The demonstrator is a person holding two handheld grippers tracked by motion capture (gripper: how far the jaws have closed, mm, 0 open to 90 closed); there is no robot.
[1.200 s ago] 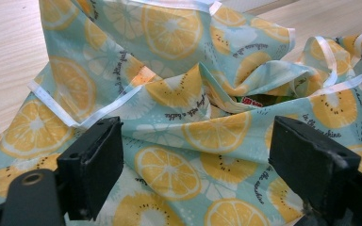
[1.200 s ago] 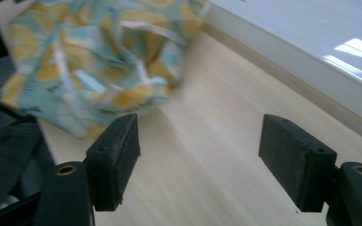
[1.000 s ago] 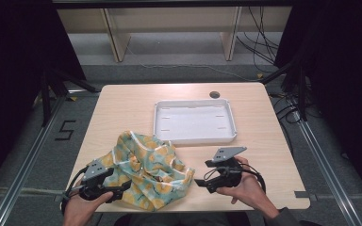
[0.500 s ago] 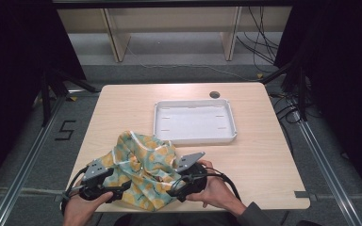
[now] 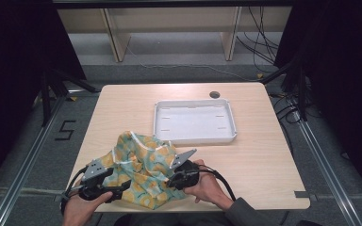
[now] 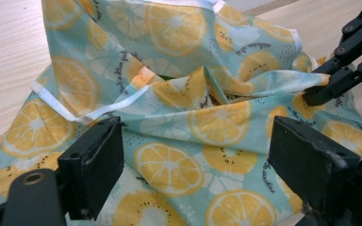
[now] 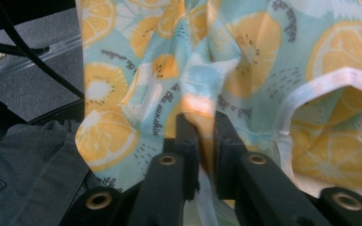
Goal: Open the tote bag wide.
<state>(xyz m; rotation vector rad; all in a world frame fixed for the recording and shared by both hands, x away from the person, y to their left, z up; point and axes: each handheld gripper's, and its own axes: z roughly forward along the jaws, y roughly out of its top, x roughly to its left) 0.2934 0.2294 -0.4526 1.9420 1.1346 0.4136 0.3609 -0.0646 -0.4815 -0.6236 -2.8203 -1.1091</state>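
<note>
We are looking down on a white tray sitting on the far half of the table, just right of the middle; nothing is lying inside it, and its near left corner is just beside the cloth.

The cloth, pale blue with a print of orange and lemon slices and a white hem, is lying bunched at the near left of the table, its near edge reaching the table's near rim. We are holding the left gripper at the cloth's near left edge. In the left gripper view its two black jaws are standing wide apart, with the cloth spreading between and beyond them and neither pad pressing on it, so it is released. We are holding the right gripper at the cloth's right side. Its jaws have just been closing, and in the right gripper view they are now clenched on a raised fold of the cloth, the fabric pinched between the two pads. From the left gripper view, the right gripper is biting the same fold at the far right of the heap.

The table is a light wooden top with a small dark round hole near its far edge. Around it a grey floor is showing, with cables trailing at the far right, pale shelving legs beyond the table, and dark curtains on both sides.
</note>
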